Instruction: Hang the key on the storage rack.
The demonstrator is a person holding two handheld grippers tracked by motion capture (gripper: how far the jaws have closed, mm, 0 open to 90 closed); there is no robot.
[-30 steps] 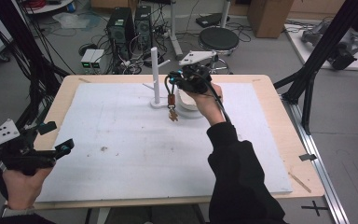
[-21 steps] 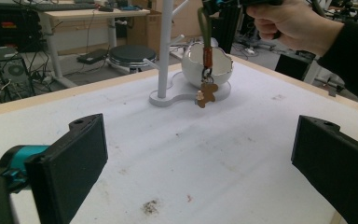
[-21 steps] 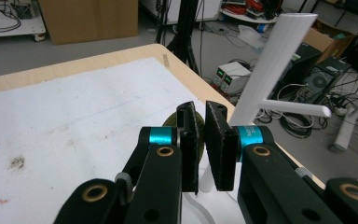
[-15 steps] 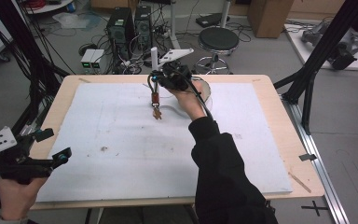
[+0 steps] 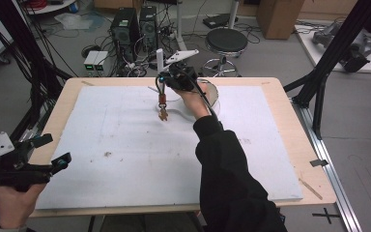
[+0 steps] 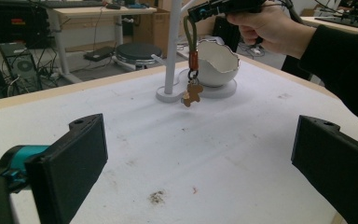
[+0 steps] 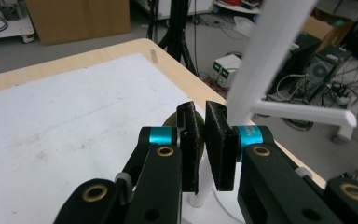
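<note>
The right gripper (image 5: 162, 80) pinched the keychain (image 6: 192, 70) strap between its fingers, dangling it beside the white stand (image 6: 172, 51) at the desk's (image 5: 290, 140) twelve o'clock, presumably to hook it there. The left gripper (image 5: 43, 152) idled at seven o'clock, fingers spread.

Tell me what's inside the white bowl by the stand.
From the left gripper view, the white bowl shows its jagged rim and outer wall; its inside is hidden. In the high view the right gripper, holding the keychain, and the hand cover most of it.

Even, soft overhead light with faint shadows; the high view is grainy, and both gripper views blur close up.
</note>
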